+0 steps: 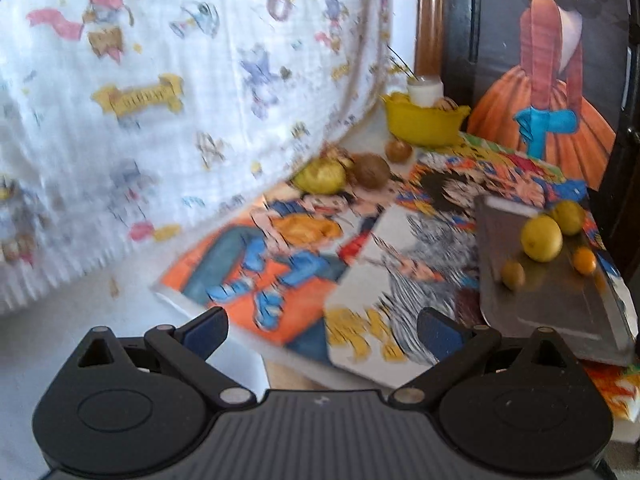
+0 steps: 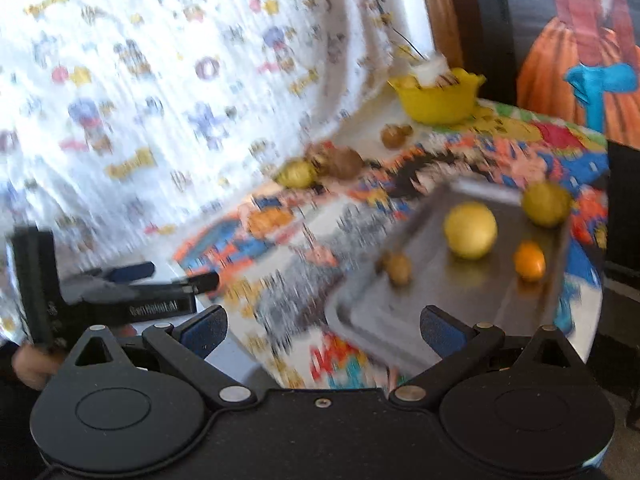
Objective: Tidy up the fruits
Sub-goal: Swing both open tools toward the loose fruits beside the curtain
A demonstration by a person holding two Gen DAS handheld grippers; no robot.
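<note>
Both grippers hang above the near edge of the table with nothing between their fingers: the left gripper [image 1: 322,330] has its blue-padded fingers spread wide, and the right gripper [image 2: 322,330] is spread just as wide; the left one also shows from the side at nine o'clock in the right wrist view.

Fruit lies in two groups; on the metal tray [image 2: 472,308] at three o'clock sit a big lemon [image 2: 470,229], a second lemon [image 2: 546,204] at the far rim, a small orange [image 2: 529,260] and a small brownish fruit [image 2: 397,268]; against the hanging cloth [image 1: 160,100] at twelve o'clock lie a yellow-green fruit [image 1: 322,176], a brown one [image 1: 371,170] touching it, and a smaller brown one [image 1: 398,150] just in front of the yellow bowl [image 1: 424,128].

Risks, as I judge them: the round, smooth-skinned fruit will roll on the slick steel tray if nudged, and the orange sits near the tray's right rim; hard pads closing off-centre could squirt a lemon sideways; the tray rests on glossy printed sheets [image 1: 280,248] and may slide; the loose cloth could snag a finger reaching for the far group; both views are smeared, so aim is uncertain.

Cloth looks soft and crinkled; bowl is plastic, scalloped at the rim.
</note>
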